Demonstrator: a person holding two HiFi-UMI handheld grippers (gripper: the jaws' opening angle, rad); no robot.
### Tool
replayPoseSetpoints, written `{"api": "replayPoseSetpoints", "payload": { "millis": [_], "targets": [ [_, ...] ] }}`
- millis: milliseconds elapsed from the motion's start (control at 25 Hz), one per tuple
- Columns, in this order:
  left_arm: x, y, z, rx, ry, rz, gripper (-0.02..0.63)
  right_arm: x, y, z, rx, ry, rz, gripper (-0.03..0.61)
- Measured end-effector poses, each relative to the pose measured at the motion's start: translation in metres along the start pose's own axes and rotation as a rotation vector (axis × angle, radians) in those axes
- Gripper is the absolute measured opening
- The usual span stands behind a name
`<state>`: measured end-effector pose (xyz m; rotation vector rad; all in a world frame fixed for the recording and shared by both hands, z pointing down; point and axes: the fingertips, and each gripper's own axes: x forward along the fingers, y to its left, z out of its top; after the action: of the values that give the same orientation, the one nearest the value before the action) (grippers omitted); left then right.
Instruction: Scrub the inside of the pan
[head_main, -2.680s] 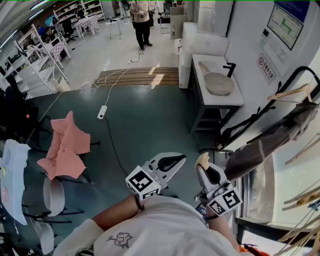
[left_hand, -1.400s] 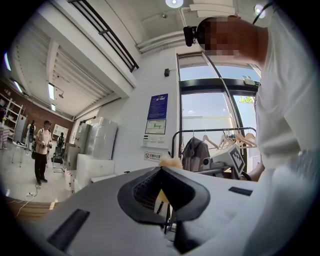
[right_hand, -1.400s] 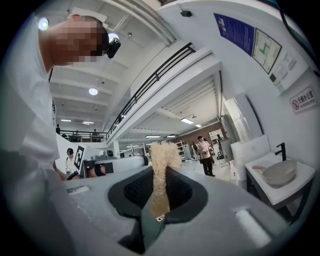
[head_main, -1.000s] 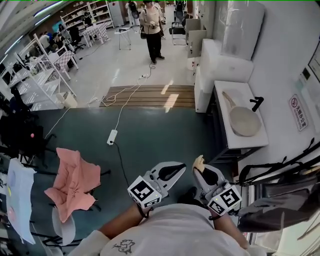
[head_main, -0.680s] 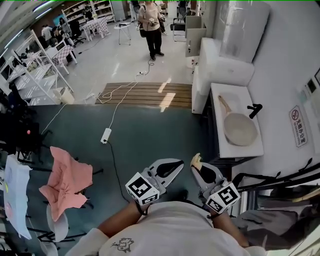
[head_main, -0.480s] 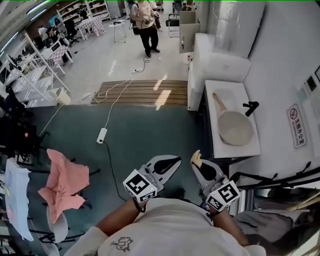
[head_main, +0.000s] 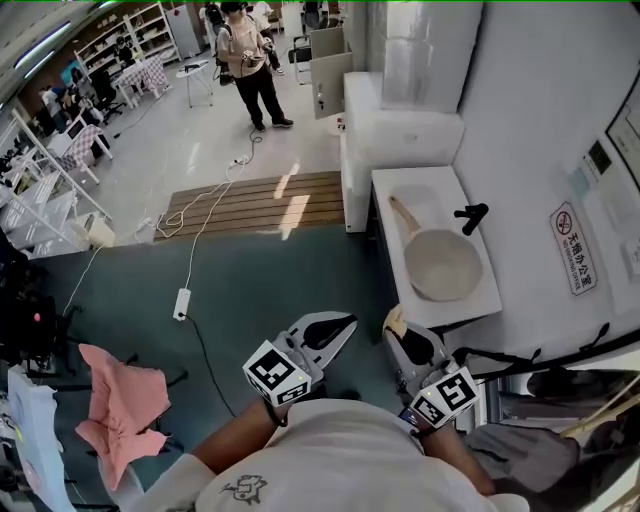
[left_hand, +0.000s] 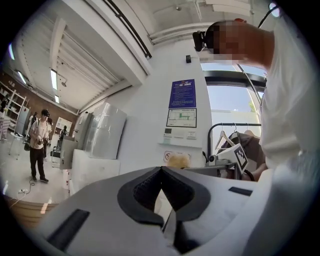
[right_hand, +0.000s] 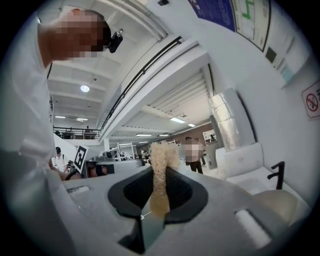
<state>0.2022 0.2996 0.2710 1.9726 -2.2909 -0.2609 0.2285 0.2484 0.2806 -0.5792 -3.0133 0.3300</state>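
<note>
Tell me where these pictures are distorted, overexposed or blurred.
Head view: fisheye bends the walls; sunlight bleaches patches on the wooden slat mat; the pan is sharp. Left gripper view: the window is overexposed, corners black. Right gripper view: the near sponge looks slightly soft.

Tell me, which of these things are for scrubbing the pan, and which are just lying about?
For the job: pan on the white counter; black tap; tan scrub pad clamped in the right gripper; left gripper, shut and empty.
Just lying about: pink cloth; power strip; wooden floor slats.
</note>
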Motion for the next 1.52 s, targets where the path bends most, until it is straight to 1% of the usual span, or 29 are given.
{"api": "replayPoseSetpoints", "payload": {
  "millis": [80, 240, 280, 400, 520, 680, 800, 920, 1120, 1240, 1440, 1520],
  "targets": [
    [0.013, 0.010, 0.000, 0.004, 0.005, -0.027, 0.002, 0.004, -0.014, 0.002, 0.003, -0.004, -0.036, 0.055],
    [0.040, 0.030, -0.001, 0.074, 0.048, -0.098, 0.002, 0.022, -0.042, 0.004, 0.010, -0.004, -0.106, 0.055],
    [0.046, 0.037, 0.000, 0.077, 0.052, -0.121, 0.003, 0.030, -0.049, 0.005, 0.013, -0.007, -0.123, 0.055],
    [0.058, 0.064, 0.009, 0.058, 0.058, -0.180, 0.002, 0.055, -0.062, 0.011, 0.009, -0.013, -0.165, 0.055],
    [0.067, 0.093, 0.016, 0.061, 0.068, -0.241, 0.002, 0.082, -0.073, 0.018, 0.013, -0.029, -0.217, 0.055],
    [0.069, 0.126, 0.028, 0.050, 0.086, -0.320, 0.002, 0.117, -0.078, 0.027, 0.011, -0.054, -0.273, 0.055],
    [0.070, 0.147, 0.036, 0.066, 0.102, -0.380, 0.002, 0.140, -0.085, 0.030, 0.011, -0.067, -0.316, 0.055],
    [0.069, 0.167, 0.036, 0.074, 0.118, -0.430, 0.002, 0.163, -0.091, 0.029, 0.024, -0.075, -0.355, 0.055],
    [0.081, 0.196, 0.037, 0.050, 0.127, -0.478, 0.002, 0.184, -0.107, 0.030, 0.015, -0.077, -0.408, 0.055],
    [0.098, 0.210, 0.037, 0.012, 0.130, -0.486, 0.003, 0.182, -0.125, 0.026, 0.023, -0.062, -0.444, 0.055],
    [0.146, 0.220, 0.019, -0.003, 0.154, -0.508, 0.002, 0.164, -0.177, 0.031, 0.034, -0.064, -0.508, 0.055],
    [0.165, 0.218, 0.019, -0.032, 0.153, -0.525, 0.003, 0.155, -0.198, 0.033, 0.040, -0.064, -0.525, 0.055]
  ]
}}
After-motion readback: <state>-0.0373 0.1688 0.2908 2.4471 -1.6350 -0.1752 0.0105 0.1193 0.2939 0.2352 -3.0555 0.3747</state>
